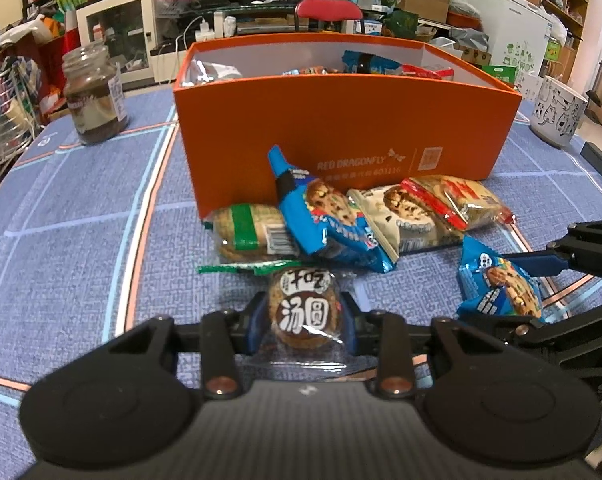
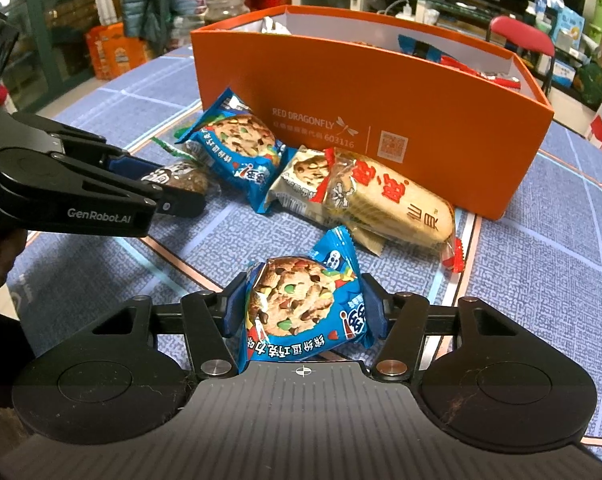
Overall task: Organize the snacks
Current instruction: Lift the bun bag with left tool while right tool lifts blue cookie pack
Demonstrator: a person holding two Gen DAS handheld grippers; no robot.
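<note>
My left gripper (image 1: 304,304) is shut on a round brown snack packet (image 1: 303,320) with white characters, low over the blue tablecloth. In the right wrist view, my right gripper (image 2: 305,286) has its pads pressed on a blue chocolate-chip cookie packet (image 2: 297,304). The two grippers sit side by side in front of the orange box (image 1: 341,128), which holds several snacks. Against the box's front wall lie a green-banded cracker packet (image 1: 247,232), another blue cookie packet (image 1: 325,216), a white cookie packet (image 1: 405,216) and a red-and-yellow rice cracker packet (image 1: 457,200).
A glass jar (image 1: 95,92) with dark contents stands at the table's far left. A white cat-patterned pot (image 1: 557,112) sits at the far right. Behind the table are a red chair (image 1: 328,10) and cluttered shelves.
</note>
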